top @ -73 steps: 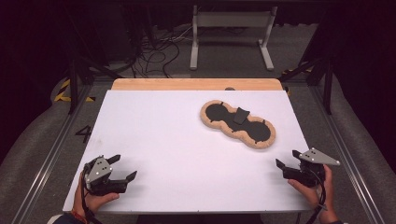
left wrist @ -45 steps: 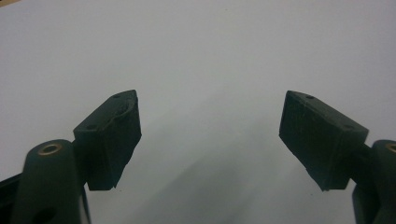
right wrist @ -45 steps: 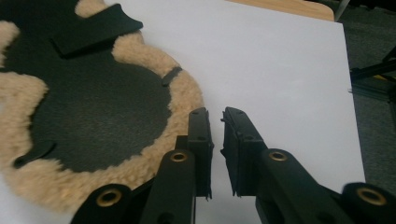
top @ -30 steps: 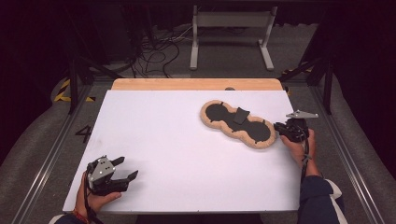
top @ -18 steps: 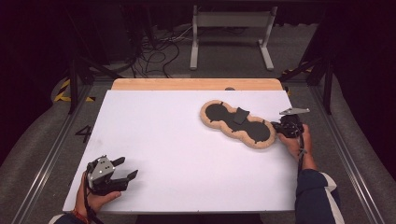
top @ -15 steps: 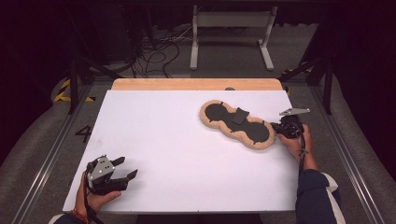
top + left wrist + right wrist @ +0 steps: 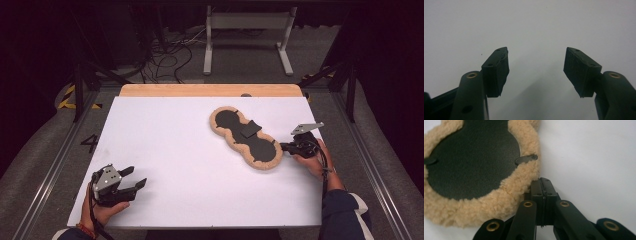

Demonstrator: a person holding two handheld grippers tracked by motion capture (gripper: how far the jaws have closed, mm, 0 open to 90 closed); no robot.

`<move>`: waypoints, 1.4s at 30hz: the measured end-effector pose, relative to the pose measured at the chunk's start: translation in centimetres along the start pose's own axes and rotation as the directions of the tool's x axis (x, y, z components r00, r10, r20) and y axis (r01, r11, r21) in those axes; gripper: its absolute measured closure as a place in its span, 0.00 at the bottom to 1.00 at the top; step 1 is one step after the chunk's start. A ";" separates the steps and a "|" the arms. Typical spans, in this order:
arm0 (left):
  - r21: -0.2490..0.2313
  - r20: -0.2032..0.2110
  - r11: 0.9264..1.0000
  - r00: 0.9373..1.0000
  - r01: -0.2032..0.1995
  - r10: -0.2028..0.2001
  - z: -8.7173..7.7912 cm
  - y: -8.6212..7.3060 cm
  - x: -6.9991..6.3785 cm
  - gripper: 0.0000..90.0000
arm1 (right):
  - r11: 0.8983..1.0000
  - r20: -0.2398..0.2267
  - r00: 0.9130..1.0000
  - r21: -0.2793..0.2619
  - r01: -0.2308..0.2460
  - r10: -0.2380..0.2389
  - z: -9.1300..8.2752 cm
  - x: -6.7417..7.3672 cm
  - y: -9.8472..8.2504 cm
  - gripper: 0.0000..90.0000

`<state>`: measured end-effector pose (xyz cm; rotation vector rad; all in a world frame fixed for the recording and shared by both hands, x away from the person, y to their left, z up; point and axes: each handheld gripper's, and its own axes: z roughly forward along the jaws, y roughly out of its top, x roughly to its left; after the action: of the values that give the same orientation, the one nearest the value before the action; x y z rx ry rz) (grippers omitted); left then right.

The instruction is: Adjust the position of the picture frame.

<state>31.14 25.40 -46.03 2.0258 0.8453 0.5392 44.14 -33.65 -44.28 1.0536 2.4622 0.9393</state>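
A peanut-shaped pad (image 7: 260, 149) of black leather with a tan fleece rim lies flat on the right half of the white table (image 7: 165, 130). My right gripper (image 7: 283, 146) is shut, its tip against the fleece at the pad's near right end. In the right gripper view the closed jaws (image 7: 542, 181) meet beside the fleece rim (image 7: 474, 157) with nothing seen between them; a small black tab (image 7: 525, 158) lies on the rim just ahead. My left gripper (image 7: 135, 177) rests near the front left corner, open; its jaws (image 7: 536, 67) have just been closing over bare table, holding nothing.
A wooden board (image 7: 210, 90) borders the table's far edge. Behind it stand a grey metal frame (image 7: 247, 35) and loose cables (image 7: 170, 55) on the floor. Metal rails run along both sides of the table.
The right hand came up from the front right corner to the pad's right end, then slid slightly left and nearer along its rim. The left hand stayed put, its jaws a little narrower.
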 end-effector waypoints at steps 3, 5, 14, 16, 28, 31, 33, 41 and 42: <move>-0.002 0.010 1.000 1.000 0.001 -0.001 0.1 0.1 -0.2 0.49 | 1.000 0.019 1.000 -0.007 -0.002 0.002 0.1 0.6 0.0 0.98; 0.009 0.014 1.000 1.000 -0.008 0.008 0.3 0.2 -0.3 0.57 | 0.999 0.050 0.998 -0.037 -0.037 0.038 0.2 0.6 0.0 1.00; 0.041 0.103 0.997 0.992 -0.072 0.067 2.1 1.7 -0.8 0.97 | 0.996 0.134 0.989 -0.063 -0.060 0.068 1.6 0.8 0.7 1.00; 0.051 0.115 0.996 0.991 -0.075 0.069 2.6 2.1 -0.8 1.00 | 0.995 0.117 0.990 -0.064 -0.073 0.080 1.6 0.8 0.7 1.00; 0.070 0.158 0.994 0.985 -0.079 0.067 5.3 4.0 -0.8 1.00 | 0.999 0.016 0.999 -0.040 -0.029 0.030 1.5 2.2 0.8 1.00; 0.068 0.181 0.995 0.982 -0.073 0.059 6.4 4.8 -1.1 1.00 | 0.998 0.040 0.999 -0.047 -0.031 0.033 1.7 2.3 0.9 1.00; 0.069 0.188 0.995 0.980 -0.079 0.065 7.0 5.3 -1.3 1.00 | 0.997 0.064 0.997 -0.059 -0.045 0.049 1.9 2.3 1.0 1.00; 0.065 0.223 0.994 0.973 -0.083 0.067 9.7 7.8 -2.3 1.00 | 0.997 -0.045 0.997 -0.045 -0.062 0.060 2.0 2.8 1.2 1.00; 0.063 0.228 0.994 0.971 -0.089 0.073 10.0 8.0 -2.4 1.00 | 0.999 -0.060 0.997 -0.035 -0.041 0.039 2.0 3.1 1.3 1.00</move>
<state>38.78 14.95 -44.91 2.1478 0.6560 0.3188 43.67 -29.85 -44.93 1.0818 2.4703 1.0379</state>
